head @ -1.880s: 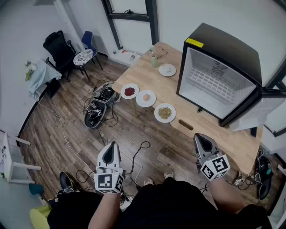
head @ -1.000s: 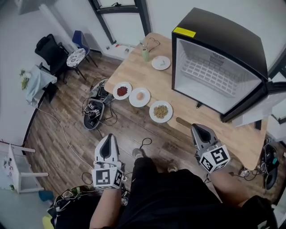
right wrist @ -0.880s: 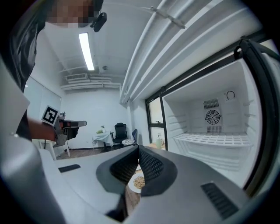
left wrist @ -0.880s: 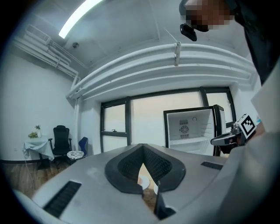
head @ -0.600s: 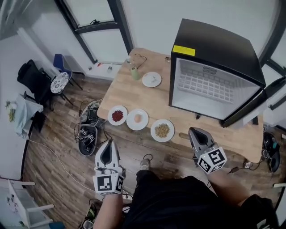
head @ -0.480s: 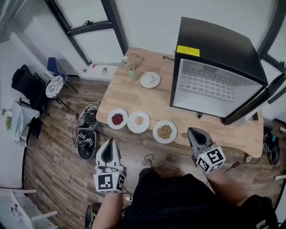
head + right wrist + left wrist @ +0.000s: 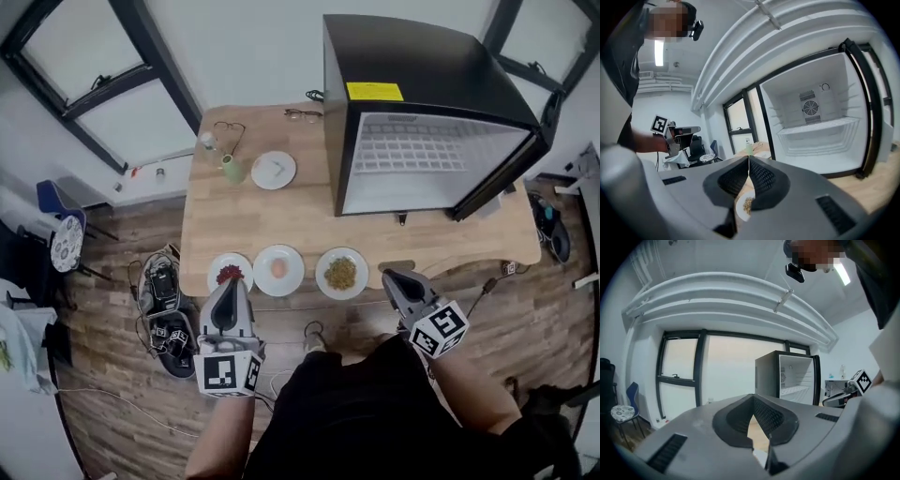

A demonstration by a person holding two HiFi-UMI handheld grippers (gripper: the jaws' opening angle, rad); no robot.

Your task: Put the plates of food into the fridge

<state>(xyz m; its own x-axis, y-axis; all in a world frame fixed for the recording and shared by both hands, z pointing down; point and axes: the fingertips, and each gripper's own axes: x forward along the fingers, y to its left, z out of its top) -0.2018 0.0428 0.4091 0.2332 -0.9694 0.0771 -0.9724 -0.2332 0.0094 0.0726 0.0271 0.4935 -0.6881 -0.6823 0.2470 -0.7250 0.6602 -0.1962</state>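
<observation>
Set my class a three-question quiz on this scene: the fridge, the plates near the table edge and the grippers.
1. True or false: the fridge has its door open and holds no plate.
2. How many plates sit in the row along the table's near edge? A two, B three, C five.
3. Fill in: the right gripper's jaws are ___, with nothing held.

Key:
1. True.
2. B: the plate of red food, the plate with an egg and the plate of grains.
3. Shut.

The right claw (image 7: pixel 749 163) hides half the grain plate (image 7: pixel 746 206).
</observation>
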